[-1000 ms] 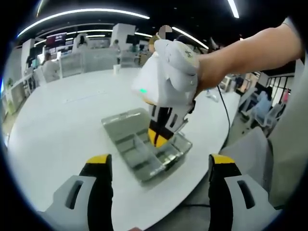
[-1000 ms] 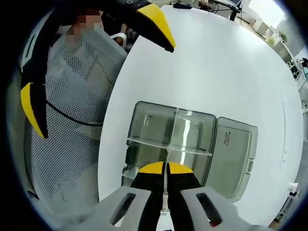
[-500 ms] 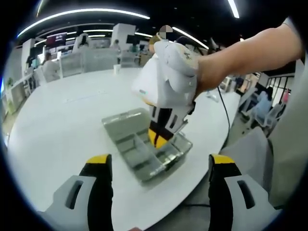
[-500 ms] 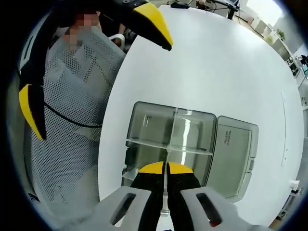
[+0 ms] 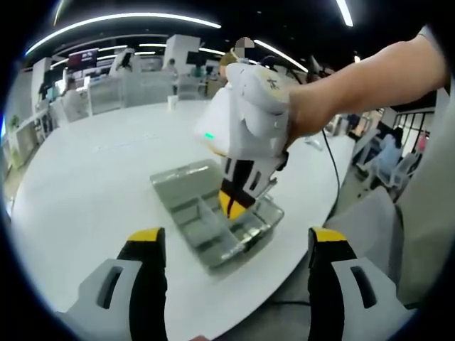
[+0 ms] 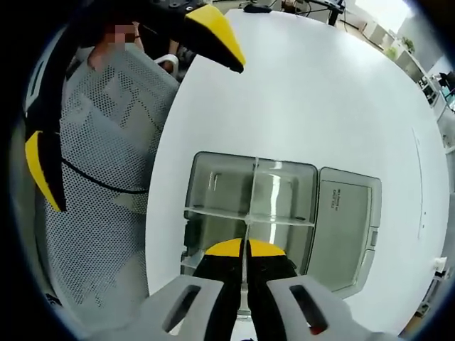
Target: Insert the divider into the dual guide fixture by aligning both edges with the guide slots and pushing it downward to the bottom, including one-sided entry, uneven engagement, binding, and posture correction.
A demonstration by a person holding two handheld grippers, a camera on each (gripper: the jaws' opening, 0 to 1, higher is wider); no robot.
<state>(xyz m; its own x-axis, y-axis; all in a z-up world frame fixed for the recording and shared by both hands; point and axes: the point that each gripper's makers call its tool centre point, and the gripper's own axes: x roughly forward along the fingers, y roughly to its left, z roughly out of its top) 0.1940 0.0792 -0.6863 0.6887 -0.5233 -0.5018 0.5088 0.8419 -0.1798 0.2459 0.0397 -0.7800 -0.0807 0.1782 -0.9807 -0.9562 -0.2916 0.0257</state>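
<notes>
Right tongs (image 6: pixel 245 247): clenched on the thin clear divider (image 6: pixel 246 273), which stands on edge between the yellow tips; in the left gripper view these tongs (image 5: pixel 234 202) point down into the box, held by a hand (image 5: pixel 313 106).
Left tongs (image 5: pixel 234 241): released, jaws wide apart, hovering above the near edge of the table and well apart from the box; in the right gripper view they (image 6: pixel 135 92) hang at the upper left, over the table's edge.
Divider: in the near part of the fixture, in line with the long clear wall that runs across the box; whether both edges sit in their slots cannot be told.
Fixture: a clear grey box (image 6: pixel 249 206), (image 5: pixel 213 213) lying flat on the table, split by clear walls into compartments.
Lid: a flat grey lid (image 6: pixel 345 227) lies open just beside the box, to its right in the right gripper view, still touching it along one side.
Table: a white round table (image 6: pixel 320 92), (image 5: pixel 85 170), bare around the box.
Around: a grey mesh chair back (image 6: pixel 99 177) just off the table's left edge; far desks and ceiling lights (image 5: pixel 114 18) behind, in the left gripper view.
</notes>
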